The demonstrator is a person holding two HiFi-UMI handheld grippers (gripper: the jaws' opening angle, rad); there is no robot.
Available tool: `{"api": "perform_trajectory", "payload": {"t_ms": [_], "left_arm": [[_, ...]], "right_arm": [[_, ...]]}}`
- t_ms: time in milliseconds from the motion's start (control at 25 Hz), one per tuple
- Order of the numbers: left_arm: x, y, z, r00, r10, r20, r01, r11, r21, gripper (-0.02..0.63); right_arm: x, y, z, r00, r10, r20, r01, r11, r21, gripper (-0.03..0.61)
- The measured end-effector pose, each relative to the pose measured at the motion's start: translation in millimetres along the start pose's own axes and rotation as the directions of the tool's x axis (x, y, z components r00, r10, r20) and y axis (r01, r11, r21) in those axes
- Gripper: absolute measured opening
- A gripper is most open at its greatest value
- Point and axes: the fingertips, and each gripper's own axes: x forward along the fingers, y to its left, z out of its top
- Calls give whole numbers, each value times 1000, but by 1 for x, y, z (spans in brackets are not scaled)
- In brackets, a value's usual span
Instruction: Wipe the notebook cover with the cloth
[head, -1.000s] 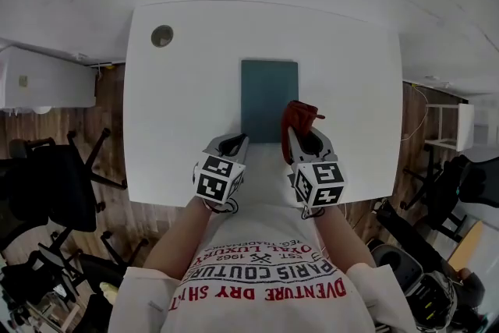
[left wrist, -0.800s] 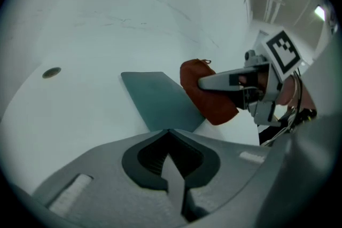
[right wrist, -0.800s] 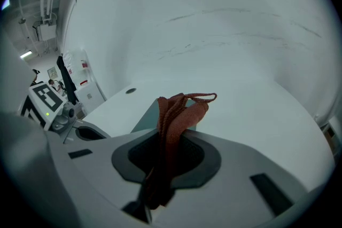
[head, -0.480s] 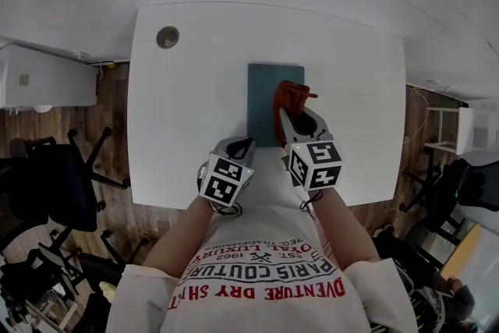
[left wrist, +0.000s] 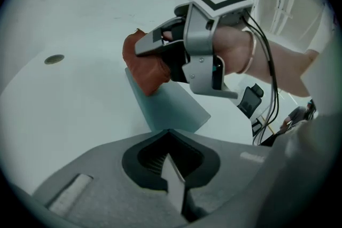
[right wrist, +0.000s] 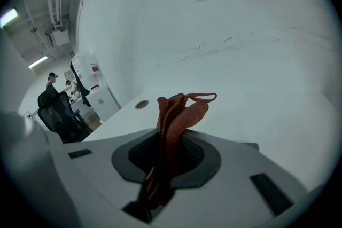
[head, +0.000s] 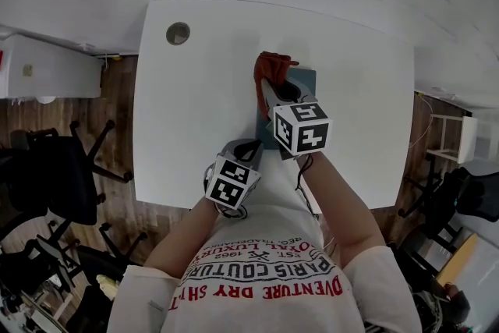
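Observation:
A teal notebook (head: 306, 79) lies flat in the middle of the white table (head: 187, 105). My right gripper (head: 270, 87) reaches over it and is shut on a rust-red cloth (head: 270, 68). The cloth sits at the notebook's far left corner. In the left gripper view the cloth (left wrist: 143, 64) presses down on the notebook (left wrist: 172, 108). The right gripper view shows the cloth (right wrist: 175, 120) bunched between the jaws of the right gripper (right wrist: 163, 165), and hides the notebook. My left gripper (head: 248, 149) hovers at the notebook's near left corner, shut and holding nothing.
A round cable hole (head: 178, 33) sits in the table's far left corner. A white cabinet (head: 47, 76) and black office chairs (head: 54, 183) stand on the wooden floor to the left. More chairs (head: 468, 199) stand to the right.
My right gripper has carried the cloth from the notebook's near edge across the cover to its far left corner. The left gripper has stayed near the notebook's near left corner.

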Motion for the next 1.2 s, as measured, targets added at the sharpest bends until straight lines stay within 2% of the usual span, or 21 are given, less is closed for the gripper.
{"api": "perform_trajectory", "payload": {"t_ms": [80,240,400,600,760,1200], "left_arm": [[0,1,-1,1000,-9,3,9,1000,-18,9],[-1,1,1,1000,-13,-5,13,1000,-7,9],[-1,3,1,1000,-22,-8,22,999,-29,9],[-1,1,1,1000,-20,-14,20,1000,-10,9],[-1,2,0,1000,-17,-8,17,1000,-20,9],[-1,2,0,1000,-12,-1,12,1000,-17,9]], "right_arm": [[13,1,-5,1000,5,-23,-5,1000,18,77],[30,-6,-19,997,-15,-76,17,999,33,77],[32,-11,-22,997,-4,-72,8,998,60,77],[31,-13,-22,997,5,-79,-1,999,44,78],[28,-23,-23,995,-28,-98,30,999,13,81],[-1,-72,-34,989,-113,-95,119,991,60,83]]}}
